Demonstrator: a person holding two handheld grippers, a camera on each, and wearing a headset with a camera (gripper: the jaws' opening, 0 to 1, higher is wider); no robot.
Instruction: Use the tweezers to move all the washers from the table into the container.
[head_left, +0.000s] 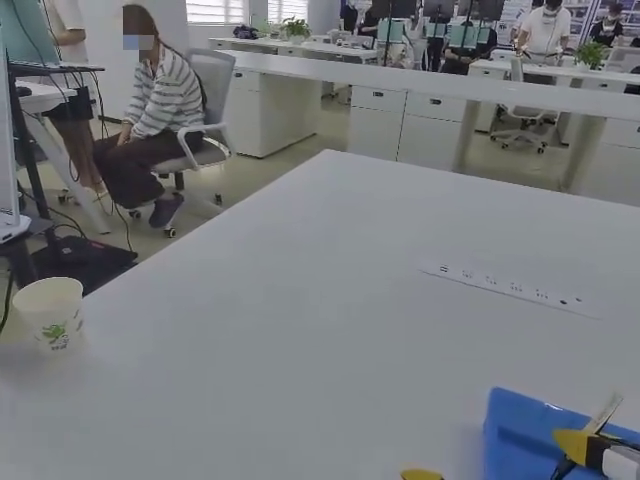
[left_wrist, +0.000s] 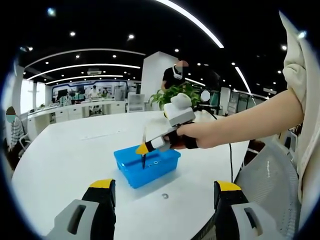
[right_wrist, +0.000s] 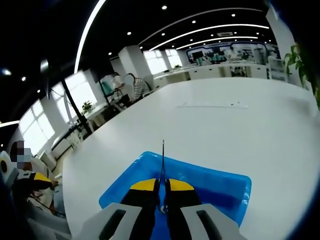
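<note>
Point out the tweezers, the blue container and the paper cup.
tweezers (right_wrist: 162, 160): right gripper view, thin shaft.
blue container (left_wrist: 159, 174): left gripper view, front wall.
paper cup (head_left: 48, 305): head view, side wall.

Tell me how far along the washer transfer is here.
Done: pale specks inside the blue container may be washers, too small to confirm. In hand: the right gripper is shut on the tweezers, their tip pointing down over the container. Left: at least one washer lies on the table beside the container; the left gripper is open.

The white table (head_left: 300, 330) carries a white paper cup (head_left: 50, 312) near left, a long white power strip (head_left: 510, 287) far right, and a blue rectangular plastic container (head_left: 530, 430) near right.
</note>
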